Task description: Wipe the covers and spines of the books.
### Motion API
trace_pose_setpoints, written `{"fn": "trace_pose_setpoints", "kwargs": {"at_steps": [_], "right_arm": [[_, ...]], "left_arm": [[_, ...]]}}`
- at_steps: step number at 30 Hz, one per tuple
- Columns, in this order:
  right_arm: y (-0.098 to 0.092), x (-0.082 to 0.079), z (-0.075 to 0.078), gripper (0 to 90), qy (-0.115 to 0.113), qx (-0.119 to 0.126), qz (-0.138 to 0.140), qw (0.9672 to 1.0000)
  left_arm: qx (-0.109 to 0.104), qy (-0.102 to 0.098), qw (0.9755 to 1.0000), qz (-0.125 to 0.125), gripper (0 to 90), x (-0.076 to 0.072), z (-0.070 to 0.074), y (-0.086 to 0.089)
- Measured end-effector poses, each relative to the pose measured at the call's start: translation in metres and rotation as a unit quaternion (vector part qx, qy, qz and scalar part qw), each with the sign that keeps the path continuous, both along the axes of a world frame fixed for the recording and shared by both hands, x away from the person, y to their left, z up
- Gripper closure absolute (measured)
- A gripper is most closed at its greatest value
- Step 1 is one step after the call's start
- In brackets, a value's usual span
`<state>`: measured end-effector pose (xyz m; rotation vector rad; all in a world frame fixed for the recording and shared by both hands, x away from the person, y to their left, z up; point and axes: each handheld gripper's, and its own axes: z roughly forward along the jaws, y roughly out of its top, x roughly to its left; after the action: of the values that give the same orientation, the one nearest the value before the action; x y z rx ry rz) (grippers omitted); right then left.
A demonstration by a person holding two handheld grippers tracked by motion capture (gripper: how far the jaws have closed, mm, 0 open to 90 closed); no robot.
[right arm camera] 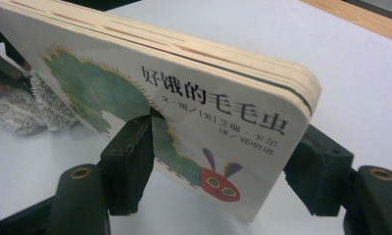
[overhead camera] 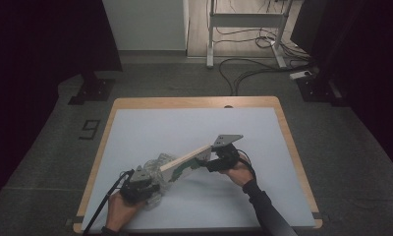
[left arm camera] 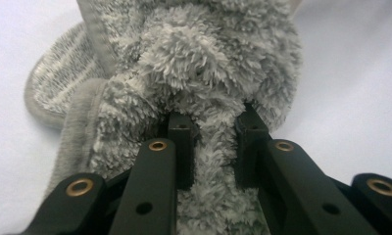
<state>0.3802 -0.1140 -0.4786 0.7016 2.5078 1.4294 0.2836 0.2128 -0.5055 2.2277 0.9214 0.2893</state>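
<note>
A fluffy grey sock lies on the white table top near the front left. My left gripper is shut on it; in the left gripper view the gripper pinches a fold of the sock's pile between both pads. A board book with a green caterpillar on its cover is held tilted, its left end above the sock. My right gripper is shut on the book's right end. In the right gripper view the gripper clamps the book across its thickness, and the sock lies beyond it.
The white mat covers a wooden table whose rim shows at the far side. Bare mat lies behind and to the right of the hands. On the floor beyond are cables and a white desk frame.
</note>
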Motion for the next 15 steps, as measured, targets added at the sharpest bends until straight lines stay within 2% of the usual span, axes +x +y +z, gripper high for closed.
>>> {"fn": "trace_pose_setpoints", "kwargs": {"at_steps": [6,15], "right_arm": [[-0.001,-0.002,0.001,30.6,0.001,-0.003,0.001,1.0000],[-0.001,-0.002,0.001,30.5,0.002,-0.004,0.001,1.0000]], "left_arm": [[-0.016,-0.016,0.9998,-0.002,74.4,-0.003,0.018,0.003],[-0.055,-0.044,0.9975,-0.009,74.4,-0.011,0.059,0.009]]}}
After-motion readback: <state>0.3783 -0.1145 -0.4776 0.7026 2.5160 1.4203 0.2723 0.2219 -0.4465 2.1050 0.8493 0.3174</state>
